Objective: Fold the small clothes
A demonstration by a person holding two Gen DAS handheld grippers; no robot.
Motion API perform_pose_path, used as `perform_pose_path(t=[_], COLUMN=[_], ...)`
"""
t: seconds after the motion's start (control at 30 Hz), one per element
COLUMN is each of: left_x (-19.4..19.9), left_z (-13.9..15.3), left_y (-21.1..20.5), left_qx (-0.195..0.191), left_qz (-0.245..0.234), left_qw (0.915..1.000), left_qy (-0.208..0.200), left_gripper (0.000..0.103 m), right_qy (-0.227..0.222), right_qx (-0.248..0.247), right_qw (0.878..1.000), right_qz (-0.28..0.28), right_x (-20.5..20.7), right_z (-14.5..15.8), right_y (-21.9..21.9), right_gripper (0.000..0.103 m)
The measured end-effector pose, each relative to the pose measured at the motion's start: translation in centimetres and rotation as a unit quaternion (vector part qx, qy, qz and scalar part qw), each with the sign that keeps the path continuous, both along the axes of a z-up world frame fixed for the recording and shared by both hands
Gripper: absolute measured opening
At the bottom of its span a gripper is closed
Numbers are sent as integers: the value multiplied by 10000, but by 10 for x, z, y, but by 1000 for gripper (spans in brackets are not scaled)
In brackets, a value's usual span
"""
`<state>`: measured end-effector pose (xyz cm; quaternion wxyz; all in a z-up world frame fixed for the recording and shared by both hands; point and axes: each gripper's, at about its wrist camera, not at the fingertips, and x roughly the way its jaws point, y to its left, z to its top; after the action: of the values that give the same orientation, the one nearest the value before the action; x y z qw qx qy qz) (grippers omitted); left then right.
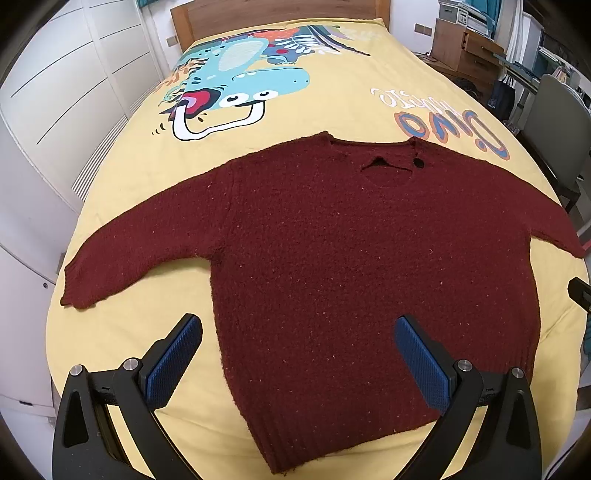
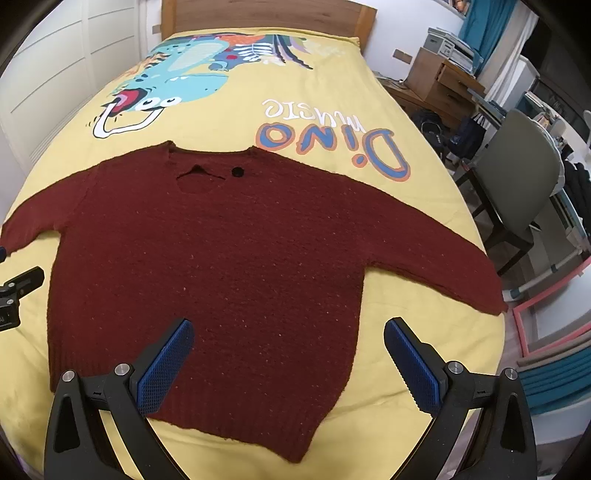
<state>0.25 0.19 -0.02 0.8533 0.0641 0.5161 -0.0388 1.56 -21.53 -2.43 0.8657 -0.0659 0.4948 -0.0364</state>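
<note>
A dark red knitted sweater lies flat on the yellow bed cover, sleeves spread to both sides, neck toward the headboard, hem nearest me. It also shows in the right wrist view. My left gripper is open and empty, hovering above the sweater's lower left part. My right gripper is open and empty, hovering above the lower right part. The right gripper's edge shows at the far right of the left wrist view; the left gripper's body shows at the left of the right wrist view.
The yellow bed cover carries a dinosaur print and lettering. A wooden headboard stands at the far end. White wardrobe doors run along the left. A grey chair and a wooden desk stand on the right.
</note>
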Motion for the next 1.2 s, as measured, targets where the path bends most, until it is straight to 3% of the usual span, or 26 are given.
perform_pose_path(t=[1.2], left_x=[0], left_z=[2], left_y=[-2], left_qx=[27], left_qz=[-90], left_qw=[10000], left_qy=[28], left_gripper=[102], right_qy=[151], right_qx=[-31], right_qw=[9999], right_qz=[-72], right_x=[0], right_z=[-4], right_y=[-9], right_gripper=[102])
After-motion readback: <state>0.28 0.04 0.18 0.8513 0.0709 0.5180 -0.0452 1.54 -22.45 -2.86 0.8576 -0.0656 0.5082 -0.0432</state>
